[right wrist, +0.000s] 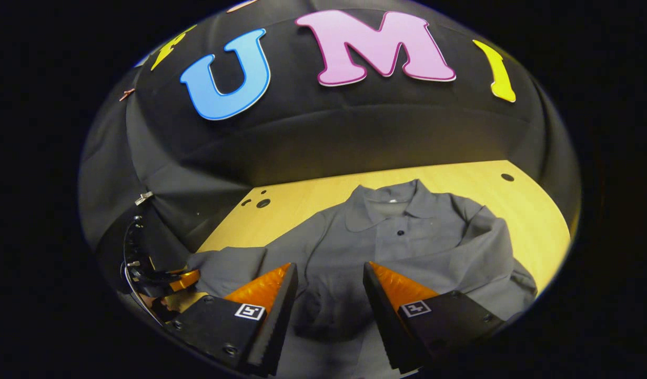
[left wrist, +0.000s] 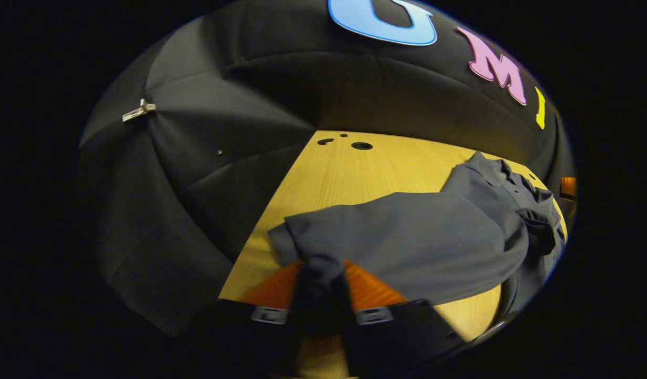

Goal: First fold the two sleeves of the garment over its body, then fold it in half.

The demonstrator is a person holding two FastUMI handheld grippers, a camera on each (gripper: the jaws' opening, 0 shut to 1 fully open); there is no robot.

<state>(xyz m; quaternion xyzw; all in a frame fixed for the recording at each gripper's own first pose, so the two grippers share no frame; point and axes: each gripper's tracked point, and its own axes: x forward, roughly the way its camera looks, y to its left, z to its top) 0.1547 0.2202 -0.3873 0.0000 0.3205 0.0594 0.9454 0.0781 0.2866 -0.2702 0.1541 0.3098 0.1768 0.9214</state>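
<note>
A grey button-up shirt (right wrist: 407, 237) lies face up on the wooden table (right wrist: 528, 210), collar (right wrist: 392, 202) toward the wall. One sleeve (right wrist: 486, 247) lies folded in along the body. My right gripper (right wrist: 329, 273) hovers open just over the shirt's lower front, fingers apart with cloth below them. In the left gripper view, my left gripper (left wrist: 321, 279) is shut on the end of the other sleeve (left wrist: 313, 247), which stretches from the shirt (left wrist: 434, 237) toward me. That same gripper (right wrist: 168, 281) shows at the left of the right gripper view, beside the sleeve (right wrist: 234, 268).
Black cloth walls close in the booth behind and to the left of the table (left wrist: 344, 173). Small round holes (left wrist: 361, 146) sit near the table's far corner, and another hole (right wrist: 507, 177) lies at the far right. Bare wood lies beyond the collar.
</note>
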